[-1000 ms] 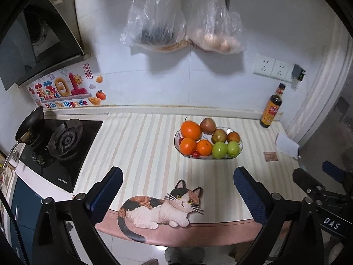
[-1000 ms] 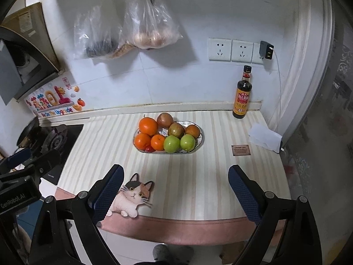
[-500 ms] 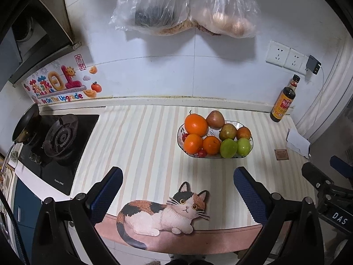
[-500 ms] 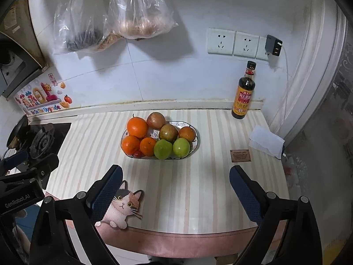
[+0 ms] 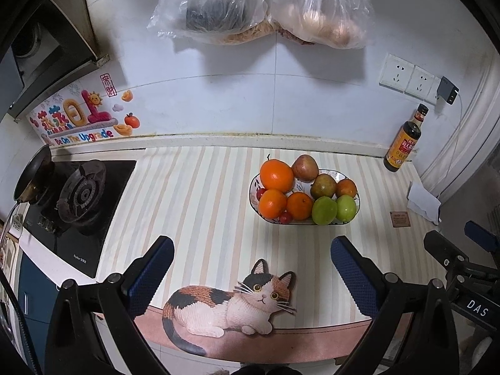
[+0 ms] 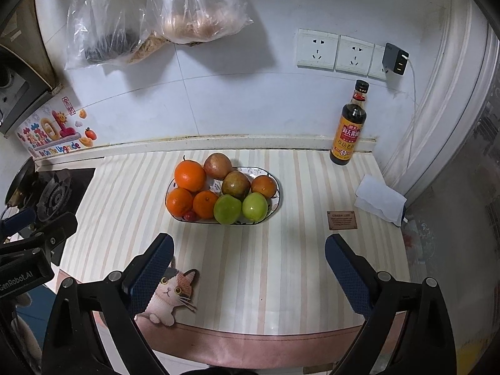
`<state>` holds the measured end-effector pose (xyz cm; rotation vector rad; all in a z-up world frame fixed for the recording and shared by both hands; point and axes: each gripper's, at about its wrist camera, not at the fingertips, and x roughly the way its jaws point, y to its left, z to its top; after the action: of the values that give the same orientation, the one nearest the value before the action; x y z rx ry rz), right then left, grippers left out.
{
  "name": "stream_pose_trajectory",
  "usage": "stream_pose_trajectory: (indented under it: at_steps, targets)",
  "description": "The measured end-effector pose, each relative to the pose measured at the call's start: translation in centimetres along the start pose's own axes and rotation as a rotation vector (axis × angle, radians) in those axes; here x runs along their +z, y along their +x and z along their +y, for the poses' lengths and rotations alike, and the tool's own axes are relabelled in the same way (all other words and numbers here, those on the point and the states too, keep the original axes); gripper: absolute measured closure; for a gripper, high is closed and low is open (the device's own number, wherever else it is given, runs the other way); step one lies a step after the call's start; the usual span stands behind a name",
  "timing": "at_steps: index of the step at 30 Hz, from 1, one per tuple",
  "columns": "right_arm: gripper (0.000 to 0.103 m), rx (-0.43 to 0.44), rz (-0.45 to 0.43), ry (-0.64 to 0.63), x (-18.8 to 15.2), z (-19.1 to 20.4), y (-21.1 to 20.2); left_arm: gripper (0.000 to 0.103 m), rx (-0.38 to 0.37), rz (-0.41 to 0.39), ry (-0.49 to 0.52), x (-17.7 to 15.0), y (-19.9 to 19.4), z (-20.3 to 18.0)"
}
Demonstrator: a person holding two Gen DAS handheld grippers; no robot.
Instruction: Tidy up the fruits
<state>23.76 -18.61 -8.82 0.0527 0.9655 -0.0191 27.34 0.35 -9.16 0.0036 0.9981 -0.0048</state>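
An oval patterned fruit bowl [image 5: 357, 194] [image 6: 276, 203] stands mid-counter, piled with several oranges [image 5: 276, 175] [image 6: 190, 175], two green fruits [image 5: 324, 210] [image 6: 227, 209], brownish-red apples [image 5: 305, 167] [image 6: 218, 165] and a small red fruit [image 5: 285, 217] [image 6: 190, 216]. My left gripper [image 5: 251, 270] hovers open over the counter's front edge, the bowl ahead and slightly right. My right gripper [image 6: 248, 268] is open too, the bowl ahead and slightly left. Nothing sits between either pair of fingers.
A gas hob [image 5: 81, 193] with a pan [image 5: 32, 172] is at the left. A soy sauce bottle [image 6: 351, 125], folded white tissue [image 6: 379, 200] and small brown card [image 6: 341, 220] lie at the right. A cat-shaped mat [image 5: 231, 304] lies at the front edge. Plastic bags [image 5: 265, 3] hang on the wall.
Both grippers have moved in closer to the counter and tilted down; the bowl looks larger and nearer. Both stay open and empty.
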Motion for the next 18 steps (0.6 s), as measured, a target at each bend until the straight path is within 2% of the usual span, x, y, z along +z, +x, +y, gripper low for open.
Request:
stream_pose_trajectory:
  at_steps: [18]
  targets:
    - [0.003, -0.006, -0.003, -0.01, 0.14, -0.39, 0.43, 0.0, -0.011, 0.002, 0.01, -0.41, 0.22, -0.77]
